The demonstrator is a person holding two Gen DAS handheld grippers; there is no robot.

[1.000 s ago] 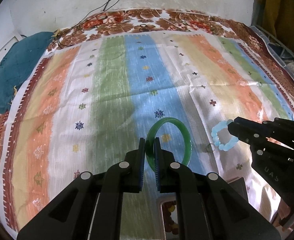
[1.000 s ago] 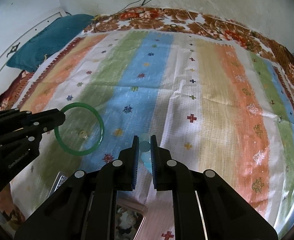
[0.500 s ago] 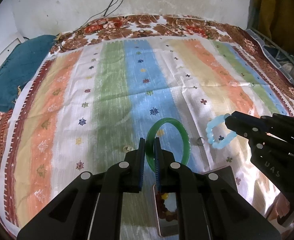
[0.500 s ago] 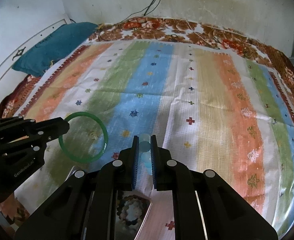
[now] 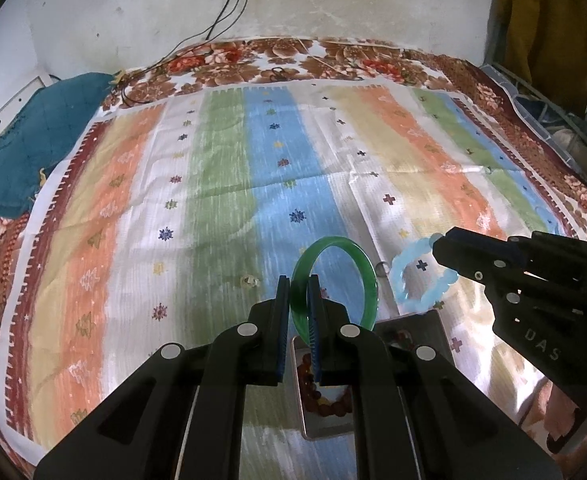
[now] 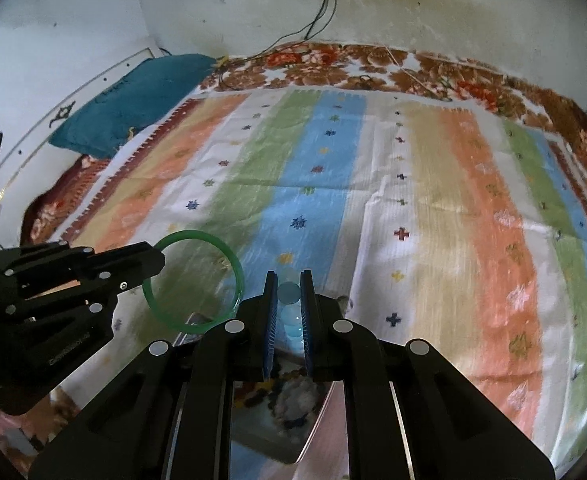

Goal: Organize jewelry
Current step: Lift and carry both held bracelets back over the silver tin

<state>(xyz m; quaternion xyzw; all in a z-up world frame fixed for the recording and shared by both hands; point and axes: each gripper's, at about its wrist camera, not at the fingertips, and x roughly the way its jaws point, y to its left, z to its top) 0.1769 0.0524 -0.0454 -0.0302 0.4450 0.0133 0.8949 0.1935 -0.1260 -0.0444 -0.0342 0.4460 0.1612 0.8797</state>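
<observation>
Two pieces are up off the striped bedspread (image 5: pixel 221 184) near its near edge: left gripper (image 5: pixel 298 300) clenched on the green bangle (image 5: pixel 367 280) rim, right gripper (image 6: pixel 289 304) clenched on the pale blue bead bracelet (image 5: pixel 403 276), both over the metal tray (image 5: pixel 329 424), probably for dropping in.

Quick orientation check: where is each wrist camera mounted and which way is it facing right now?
Left wrist: on the left gripper, looking down its fingers at the striped bedspread; it clamps the green glass bangle.
Right wrist: on the right gripper, same slant; it clamps the pale blue bead bracelet.
Shared: bedspread, bangle, metal tray, teal pillow; each view shows the other gripper.
</observation>
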